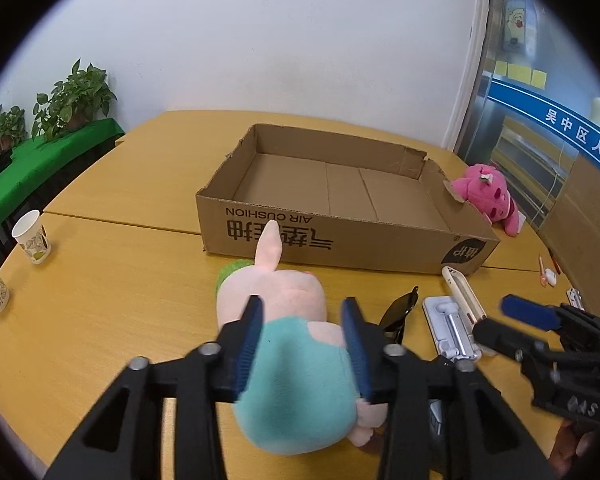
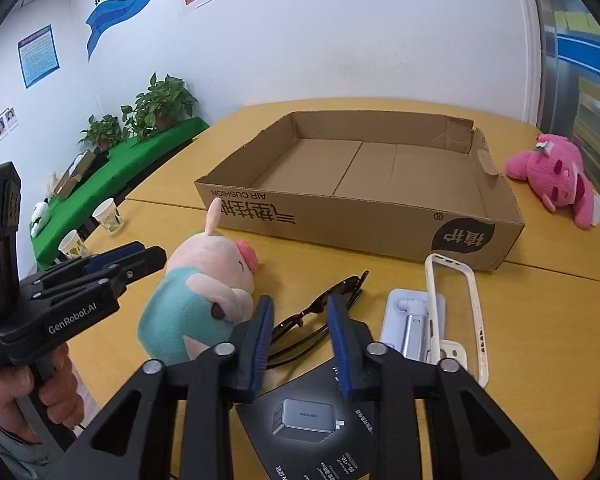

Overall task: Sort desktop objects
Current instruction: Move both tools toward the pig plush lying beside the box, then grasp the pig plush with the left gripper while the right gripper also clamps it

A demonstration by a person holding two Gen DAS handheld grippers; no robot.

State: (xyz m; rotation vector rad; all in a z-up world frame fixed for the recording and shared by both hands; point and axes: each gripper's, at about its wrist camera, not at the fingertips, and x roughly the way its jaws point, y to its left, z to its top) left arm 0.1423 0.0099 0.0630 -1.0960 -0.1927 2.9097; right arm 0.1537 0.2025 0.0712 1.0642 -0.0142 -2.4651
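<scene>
A pink plush pig in a teal dress (image 1: 288, 344) lies on the yellow table in front of an open, empty cardboard box (image 1: 332, 240). My left gripper (image 1: 304, 312) is open, its jaws on either side of the pig's body. In the right wrist view the pig (image 2: 204, 288) lies left of my right gripper (image 2: 298, 312), which is open and empty above black sunglasses (image 2: 320, 312). The box (image 2: 364, 216) is behind. The left gripper (image 2: 140, 256) shows at the left; the right gripper (image 1: 516, 312) shows at the right of the left wrist view.
A pink plush toy (image 2: 552, 180) lies right of the box. A white phone case (image 2: 456, 312), a white phone stand (image 2: 412, 320) and a black charger box (image 2: 312, 420) lie near the right gripper. Two paper cups (image 1: 32, 236) stand at the left.
</scene>
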